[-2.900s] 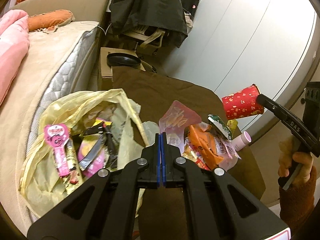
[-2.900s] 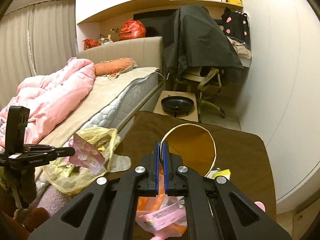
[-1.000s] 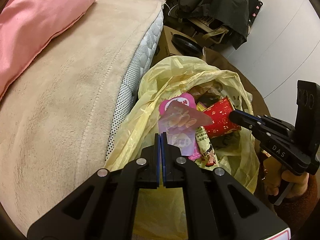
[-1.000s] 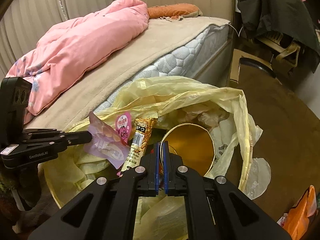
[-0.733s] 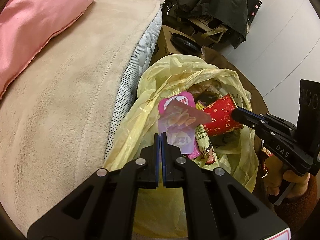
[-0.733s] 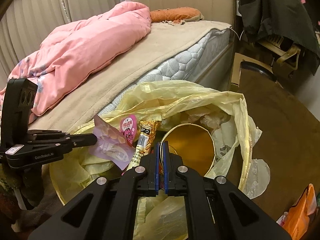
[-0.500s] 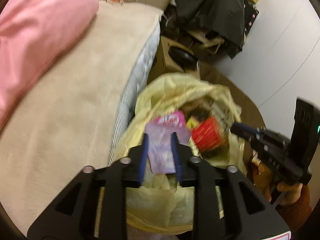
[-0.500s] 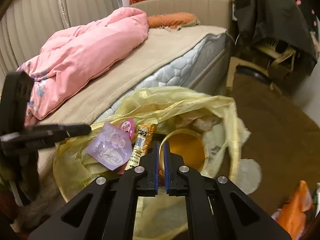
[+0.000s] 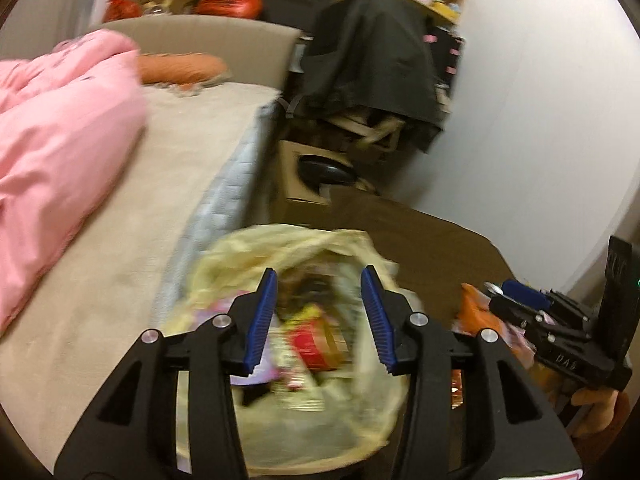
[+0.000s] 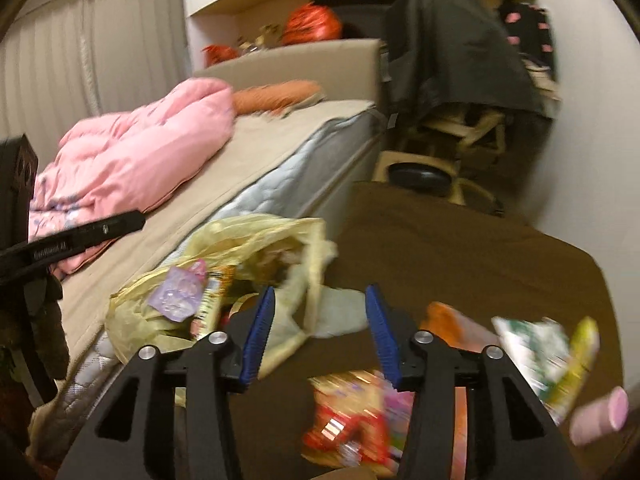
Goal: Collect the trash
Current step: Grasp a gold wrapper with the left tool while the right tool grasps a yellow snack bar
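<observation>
The left claw [image 9: 318, 322] is held spread wide and empty above the yellow trash bag [image 9: 280, 364], in which a red cup [image 9: 310, 346] and wrappers can be made out (the view is blurred). The right claw [image 10: 318, 338] is likewise parted, with nothing between its pads, over the brown worktop [image 10: 460, 248]. An orange packet [image 10: 452, 330], a pink tube [image 10: 598, 414] and other wrappers are seen lying on that worktop, beside the bag, which is set against the bed [image 10: 256, 152].

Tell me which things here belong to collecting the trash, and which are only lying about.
Job:
yellow trash bag
red paper cup in the bag
orange wrapper
green-and-white wrapper
red snack wrapper

Lying about:
pink duvet
orange pillow
pink tube
</observation>
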